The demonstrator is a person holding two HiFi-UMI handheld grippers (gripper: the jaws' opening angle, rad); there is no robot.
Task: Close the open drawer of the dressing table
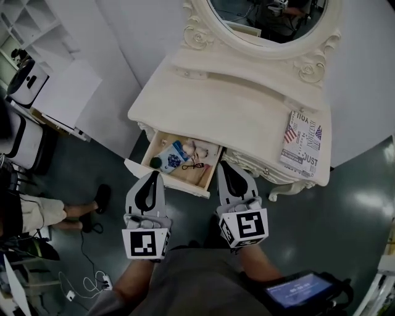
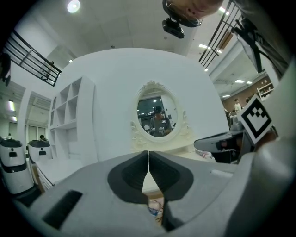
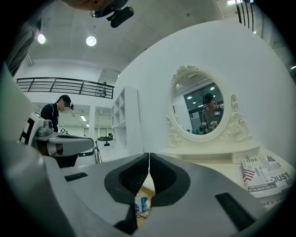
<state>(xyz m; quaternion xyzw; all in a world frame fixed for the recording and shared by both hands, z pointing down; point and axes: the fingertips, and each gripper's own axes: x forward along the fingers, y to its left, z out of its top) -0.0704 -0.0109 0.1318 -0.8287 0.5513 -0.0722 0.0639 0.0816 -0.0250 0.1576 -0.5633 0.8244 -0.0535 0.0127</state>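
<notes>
You hold two hand-held grippers, one in each hand. Your left hand-held gripper (image 1: pixel 152 176) is squeezed tight with nothing in it. Your right hand-held gripper (image 1: pixel 226 166) is squeezed tight and empty too. Both point level at the dressing table (image 1: pixel 271 173).

The table has one drawer (image 1: pixel 185 184) pulled out toward you, under the left part of the worktop (image 1: pixel 228 108). The tip of your left hand-held gripper is at the drawer's front board, near its left end. The tip of your right hand-held gripper is by the drawer's near right corner. I cannot tell if either one touches the wood.

A few small things lie in the drawer. One is a blue and white pack (image 1: pixel 174 155). One oval mirror (image 1: pixel 265 18) stands at the far side of the worktop. One printed paper (image 1: pixel 302 145) lies flat on its right end.
</notes>
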